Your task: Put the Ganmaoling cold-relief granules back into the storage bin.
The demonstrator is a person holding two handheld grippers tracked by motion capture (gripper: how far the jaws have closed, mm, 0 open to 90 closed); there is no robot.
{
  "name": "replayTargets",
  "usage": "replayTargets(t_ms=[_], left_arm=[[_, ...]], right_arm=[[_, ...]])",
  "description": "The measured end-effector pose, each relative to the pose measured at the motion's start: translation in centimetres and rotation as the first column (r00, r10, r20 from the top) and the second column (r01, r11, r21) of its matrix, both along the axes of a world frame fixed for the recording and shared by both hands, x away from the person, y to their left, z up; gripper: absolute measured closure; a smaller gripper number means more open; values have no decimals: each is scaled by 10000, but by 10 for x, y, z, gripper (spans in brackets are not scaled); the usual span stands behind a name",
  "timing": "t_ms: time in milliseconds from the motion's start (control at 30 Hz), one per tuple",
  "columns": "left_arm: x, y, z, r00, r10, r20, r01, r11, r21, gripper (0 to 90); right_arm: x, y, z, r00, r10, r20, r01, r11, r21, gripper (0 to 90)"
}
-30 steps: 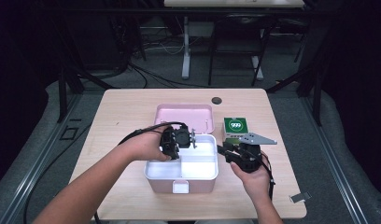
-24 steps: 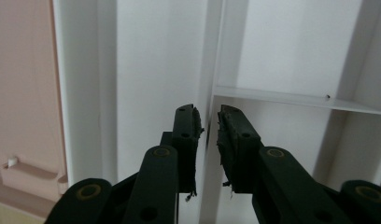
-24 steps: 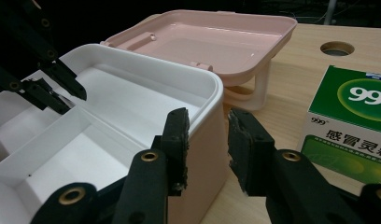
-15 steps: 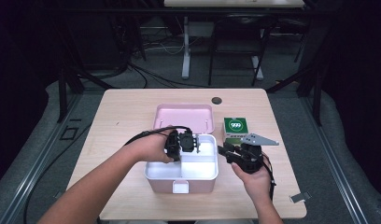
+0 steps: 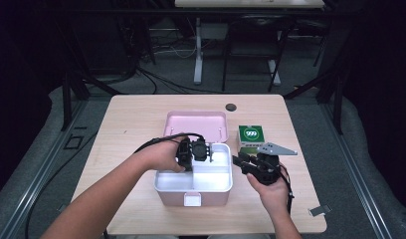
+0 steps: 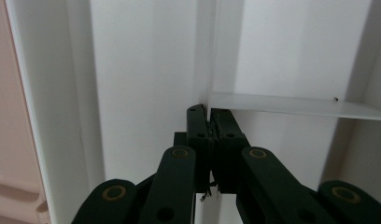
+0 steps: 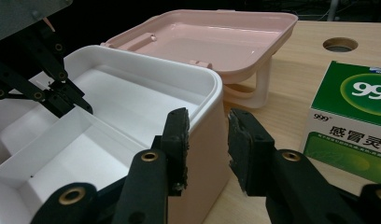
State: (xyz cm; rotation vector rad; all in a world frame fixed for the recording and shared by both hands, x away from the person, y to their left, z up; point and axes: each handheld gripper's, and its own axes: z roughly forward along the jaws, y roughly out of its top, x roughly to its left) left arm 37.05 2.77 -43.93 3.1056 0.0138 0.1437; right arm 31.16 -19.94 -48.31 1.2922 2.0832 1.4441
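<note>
I had just closed my left fingers [image 6: 210, 135] on the white divider [image 6: 291, 105] inside the box [image 5: 193, 186] at six o'clock on the surface, while my right fingers [image 7: 205, 140], spread, straddled its wall to steady it.

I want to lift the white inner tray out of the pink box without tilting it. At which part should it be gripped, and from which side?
Grip the white tray by its upright divider wall, coming straight down from above. The wall is thin and stands free between the compartments, so flat pads fit on both faces. The left tongs have just been closing on its top edge. The outer rim sits close against the pink box.
</note>
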Motion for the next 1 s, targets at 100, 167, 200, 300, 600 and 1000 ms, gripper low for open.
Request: replayTargets(t_ms=[100, 167, 200, 300, 600, 1000], left_arm=[[0, 0, 1, 10000, 4, 19, -4, 10000, 45, 875], [-1, -1, 1, 10000, -49, 29, 48, 10000, 66, 878], [-1, 0, 2, 10000, -22, 36, 21, 10000, 62, 879], [-2, 0, 4, 10000, -41, 37, 41, 10000, 25, 882], [-5, 1, 13, 9995, -61, 298, 61, 10000, -17, 892], [-10, 16, 37, 9972, 377, 639, -351, 9985, -414, 892]], right_arm=[[0, 0, 0, 10000, -19, 71, 18, 10000, 51, 679], [0, 0, -1, 10000, -18, 50, 17, 10000, 56, 679], [0, 0, -1, 10000, -30, 54, 30, 10000, 57, 679], [1, 0, -1, 10000, -33, 56, 32, 10000, 55, 680], [0, 0, 0, 9999, -72, 76, 71, 9999, 140, 679], [-2, -7, 4, 9997, -172, 175, 163, 9986, 498, 673]])
